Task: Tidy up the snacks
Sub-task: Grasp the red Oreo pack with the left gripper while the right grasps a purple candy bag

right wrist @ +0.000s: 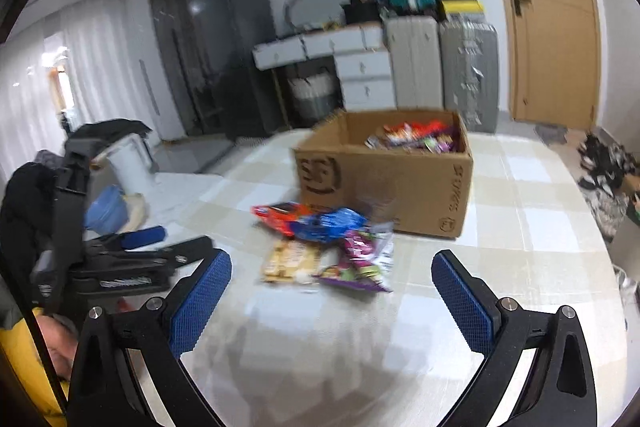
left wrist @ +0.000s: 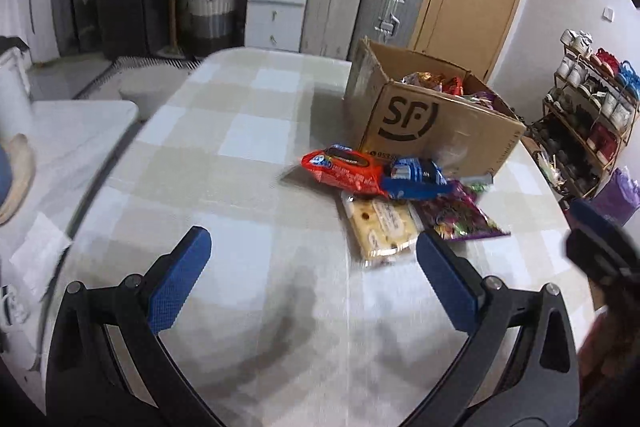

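**Operator:** Report the state of both tools.

**Technician:** The left gripper [left wrist: 314, 267] has its jaws spread wide and holds nothing. The right gripper [right wrist: 332, 291] is the same — fully apart, empty. Both hover above the checked tablecloth [left wrist: 224, 155], short of the snacks.

**Operator:** Where is the work?

**Technician:** Four packets lie in a loose pile just in front of the cardboard box [right wrist: 420, 183]: a red packet [left wrist: 344, 171], a blue packet [left wrist: 416, 179] overlapping it, a yellow cracker pack [left wrist: 380, 227] nearest the left gripper, and a purple bag [left wrist: 460, 217]. The box already holds more snacks.

**Operator:** Step in hand?

**Technician:** By my judgement, approach before a pick — nothing is grasped yet. The next move calls for lowering one gripper over a single packet, probably the cracker pack, closing on its edge, then carrying it to the box.
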